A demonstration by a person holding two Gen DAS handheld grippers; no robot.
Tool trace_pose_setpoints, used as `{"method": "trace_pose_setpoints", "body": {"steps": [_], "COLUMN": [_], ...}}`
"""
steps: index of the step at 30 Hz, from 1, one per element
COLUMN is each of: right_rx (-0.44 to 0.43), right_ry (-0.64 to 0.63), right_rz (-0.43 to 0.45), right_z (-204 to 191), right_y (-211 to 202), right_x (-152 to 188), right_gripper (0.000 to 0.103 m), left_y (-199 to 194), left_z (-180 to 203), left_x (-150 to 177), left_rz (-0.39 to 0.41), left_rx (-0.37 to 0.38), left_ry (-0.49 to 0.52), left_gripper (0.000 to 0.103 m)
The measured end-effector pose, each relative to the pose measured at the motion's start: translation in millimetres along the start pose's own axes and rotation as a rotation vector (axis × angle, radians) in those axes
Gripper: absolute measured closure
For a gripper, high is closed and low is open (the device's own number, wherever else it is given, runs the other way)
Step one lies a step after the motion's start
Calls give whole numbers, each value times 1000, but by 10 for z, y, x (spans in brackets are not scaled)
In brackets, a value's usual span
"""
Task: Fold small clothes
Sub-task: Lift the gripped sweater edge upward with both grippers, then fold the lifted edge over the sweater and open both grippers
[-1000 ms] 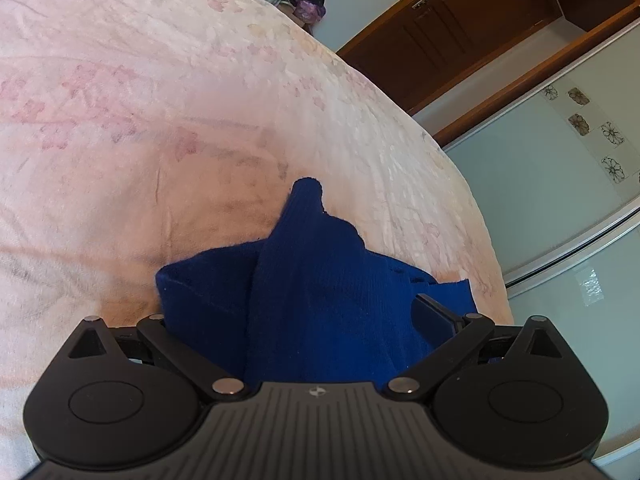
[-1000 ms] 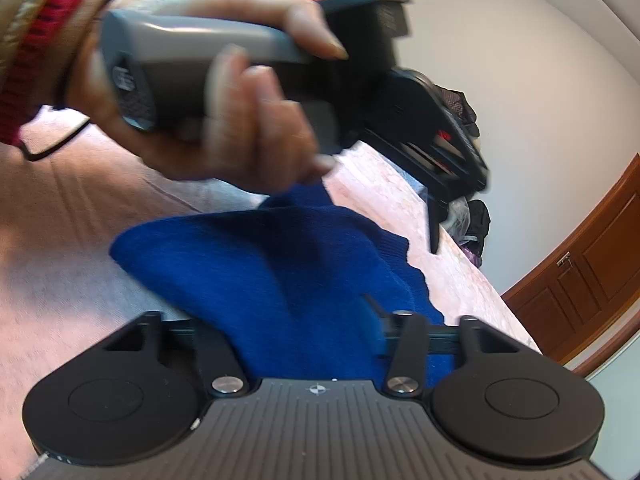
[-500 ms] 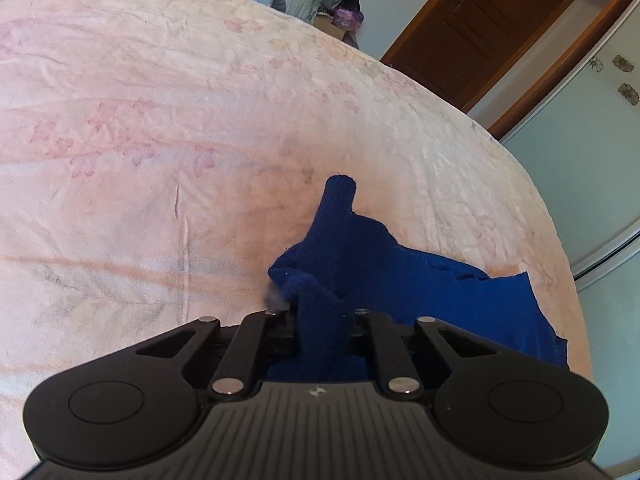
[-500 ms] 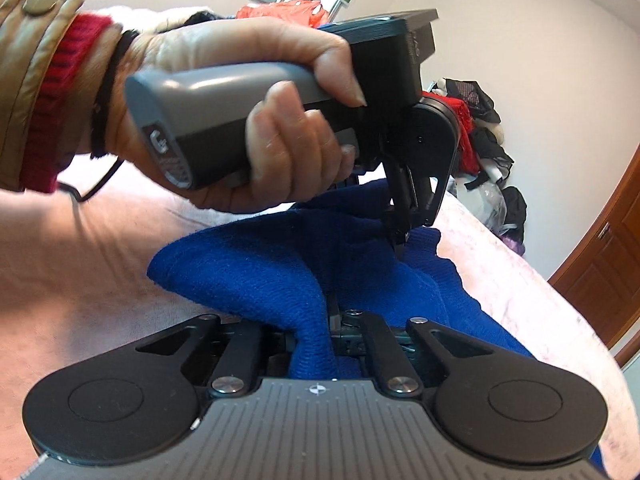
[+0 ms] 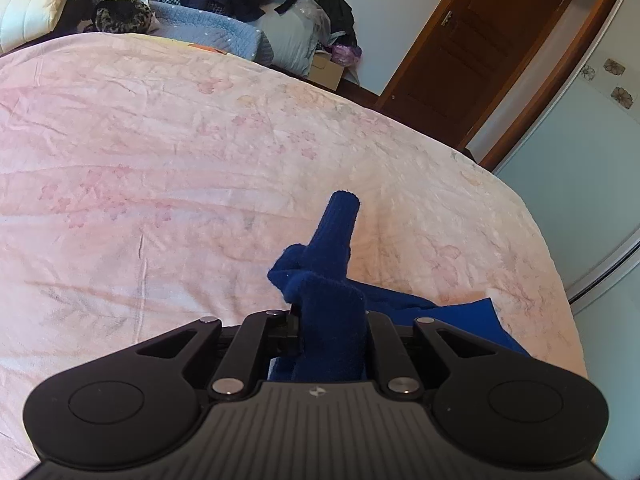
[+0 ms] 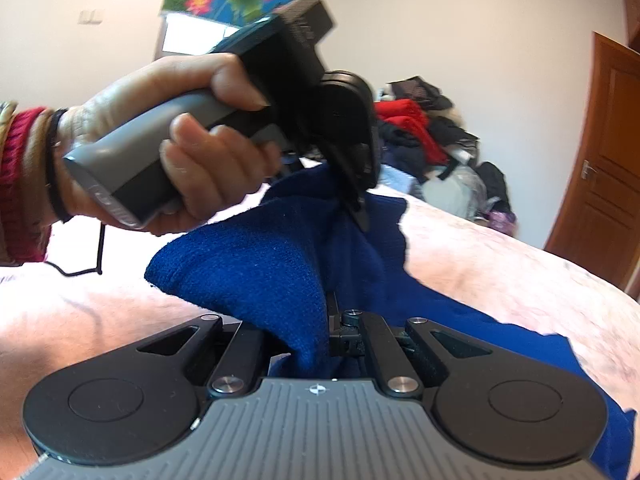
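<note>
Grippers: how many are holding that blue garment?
2. The left gripper pinches the blue garment at its raised upper fold; the right gripper clamps it nearest the camera.

Your right gripper has that ribbed grey top plate with a tiny pinwheel logo stamped at the front edge, and two big black round housings either side, each with a shallow circle pressed in. Silver screws sit at the linkage pivots, four of them. The left gripper is the same build but the ribbed plate looks darker. Its handle, seen from the right wrist, is grey with a black block on top. Your left hand has a black band at the wrist, a dark red knit cuff, tan sleeve over it, and a black cable hanging below.
</note>
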State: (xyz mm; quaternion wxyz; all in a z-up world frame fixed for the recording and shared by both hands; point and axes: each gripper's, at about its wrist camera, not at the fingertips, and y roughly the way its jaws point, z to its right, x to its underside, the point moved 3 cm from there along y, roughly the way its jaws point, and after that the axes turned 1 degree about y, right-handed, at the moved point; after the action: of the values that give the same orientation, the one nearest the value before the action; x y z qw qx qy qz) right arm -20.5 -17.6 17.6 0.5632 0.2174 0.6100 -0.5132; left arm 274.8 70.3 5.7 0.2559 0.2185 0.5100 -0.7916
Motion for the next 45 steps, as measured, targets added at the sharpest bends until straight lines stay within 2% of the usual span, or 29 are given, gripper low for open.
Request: {"method": "trace_pose_setpoints", "body": {"steps": [5,11,30,40,45], "right_rx": [49,102,231,205,146], "right_ry": [7,26,201,423,625], "right_rz": [9,17,-4,-34,-46], "right_z": [277,550,1284,1677,1891], "right_y": [-15,-50,-392,-483,-489], "right_x": [99,192,652,976,1177], "right_gripper": [96,96,96,96,96], "left_y": [-24,-7,512,801,938], "left_z": [316,735,1933,2341,2465], "left_x": [6,55,417,713,856], "left_rz": [21,46,-14,-56,-103], "left_rx": [-39,-39,18,19,41], "left_ry": [46,113,237,308,332], "left_gripper": [93,93,93,93,91]}}
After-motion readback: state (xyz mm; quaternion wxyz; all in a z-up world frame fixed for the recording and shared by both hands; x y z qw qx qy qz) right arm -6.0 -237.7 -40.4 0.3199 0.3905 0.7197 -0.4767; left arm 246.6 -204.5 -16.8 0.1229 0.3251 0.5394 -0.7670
